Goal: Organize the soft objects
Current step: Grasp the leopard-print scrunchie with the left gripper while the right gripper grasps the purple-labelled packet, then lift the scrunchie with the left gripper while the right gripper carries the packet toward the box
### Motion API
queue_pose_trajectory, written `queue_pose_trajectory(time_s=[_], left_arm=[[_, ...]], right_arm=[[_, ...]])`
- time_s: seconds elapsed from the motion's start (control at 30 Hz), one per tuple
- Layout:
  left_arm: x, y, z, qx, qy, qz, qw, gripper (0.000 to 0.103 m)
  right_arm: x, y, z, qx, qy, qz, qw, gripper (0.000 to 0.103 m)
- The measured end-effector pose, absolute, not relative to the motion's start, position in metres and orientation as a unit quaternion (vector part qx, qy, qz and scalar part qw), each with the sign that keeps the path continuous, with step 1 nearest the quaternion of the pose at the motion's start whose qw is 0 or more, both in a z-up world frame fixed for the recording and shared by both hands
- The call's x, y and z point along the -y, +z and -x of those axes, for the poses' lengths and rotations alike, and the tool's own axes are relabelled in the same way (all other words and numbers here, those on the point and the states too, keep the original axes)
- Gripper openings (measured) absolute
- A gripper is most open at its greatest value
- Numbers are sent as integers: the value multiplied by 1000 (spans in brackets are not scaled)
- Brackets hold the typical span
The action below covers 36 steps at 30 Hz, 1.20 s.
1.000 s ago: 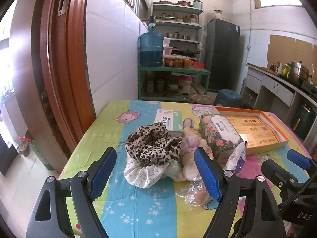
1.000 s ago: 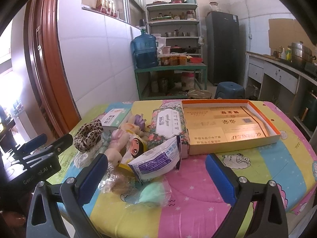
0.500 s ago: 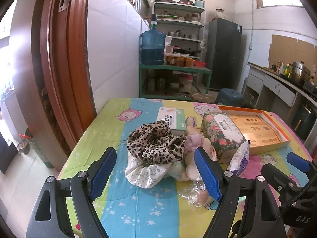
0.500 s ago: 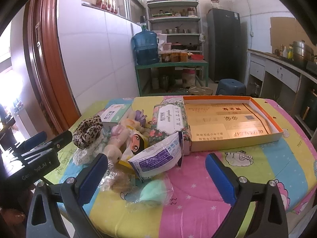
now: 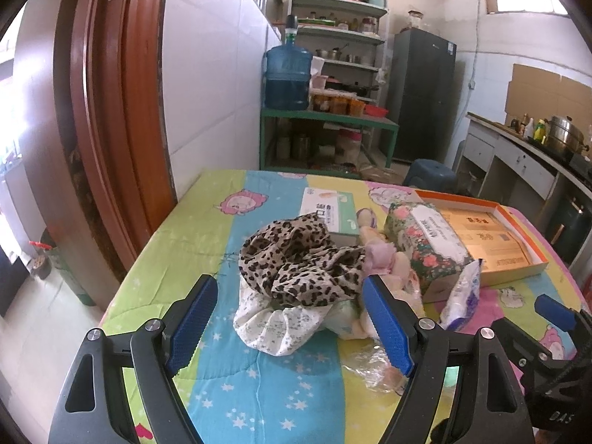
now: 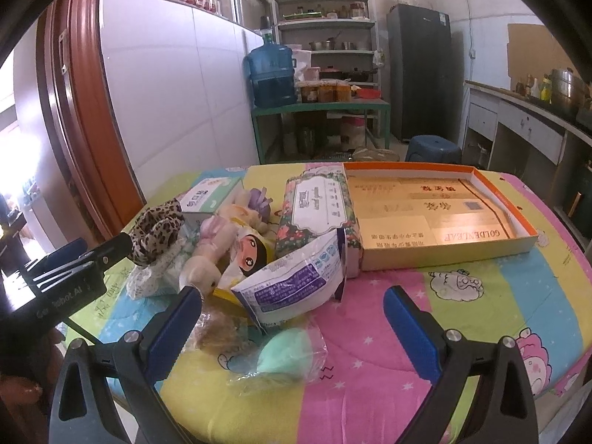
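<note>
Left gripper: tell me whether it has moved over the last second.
Yes. The left gripper has eased back and tilted up: the leopard-print cloth and the table's far edge sit slightly lower in its view.

The leopard-print cloth [image 5: 296,259] covers part of the white cloth [image 5: 273,325] beneath it. Beside it, the plush doll [image 5: 384,262] is mostly hidden, possibly overlapped by the floral tissue pack [image 5: 425,240].

My left gripper [image 5: 290,323] now sits a little nearer the leopard-print cloth [image 5: 296,262] than a second ago — the heap looms larger between my fingers. My right gripper [image 6: 292,327] edges closer to the pile too — barely.
</note>
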<state>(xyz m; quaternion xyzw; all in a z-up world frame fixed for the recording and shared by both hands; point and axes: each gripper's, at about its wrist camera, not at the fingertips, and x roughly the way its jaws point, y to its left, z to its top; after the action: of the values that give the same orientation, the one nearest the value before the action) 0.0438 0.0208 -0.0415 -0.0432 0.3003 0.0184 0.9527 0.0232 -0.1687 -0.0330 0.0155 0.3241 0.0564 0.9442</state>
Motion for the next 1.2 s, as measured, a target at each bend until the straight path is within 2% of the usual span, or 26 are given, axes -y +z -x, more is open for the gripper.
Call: queue_pose_trajectory(time_s=[0.53,0.57,0.63,0.7,0.8,0.83,0.9,0.97,1.03,1.1,1.2], left_arm=[[-26,-75,-96,-345,-13,72,936,80],[-26,-78,-97,-347,-20,77,934,77],[-28,-85,-101,-353,-34,95,930,49],[-30,-91,-105,-355,-53,115,926,31],[-28,-94,-107,-351,-69,128,925,22],[-27,-95,-108,-348,-72,128,926,19],[-26,-96,-109,-343,-77,129,927,16],[-26,-95,-109,-343,-80,131,926,15],[-27,-95,-108,-343,-83,133,926,14],[-28,-93,-106,-341,-83,132,927,14],[-28,-89,-97,-332,-82,128,931,14]], right_arm=[[169,-58,-48,-359,74,-50,929,100],[169,-60,-49,-361,77,-53,928,100],[168,-63,-52,-364,83,-60,926,100],[166,-65,-54,-366,87,-62,924,100],[163,-67,-57,-364,71,-55,927,100],[163,-68,-58,-364,64,-52,928,98],[163,-70,-60,-369,47,-47,927,64],[162,-73,-65,-379,44,-43,923,49],[164,-77,-66,-384,56,-51,920,44],[165,-79,-64,-382,65,-57,920,34],[164,-76,-59,-371,75,-55,924,32]])
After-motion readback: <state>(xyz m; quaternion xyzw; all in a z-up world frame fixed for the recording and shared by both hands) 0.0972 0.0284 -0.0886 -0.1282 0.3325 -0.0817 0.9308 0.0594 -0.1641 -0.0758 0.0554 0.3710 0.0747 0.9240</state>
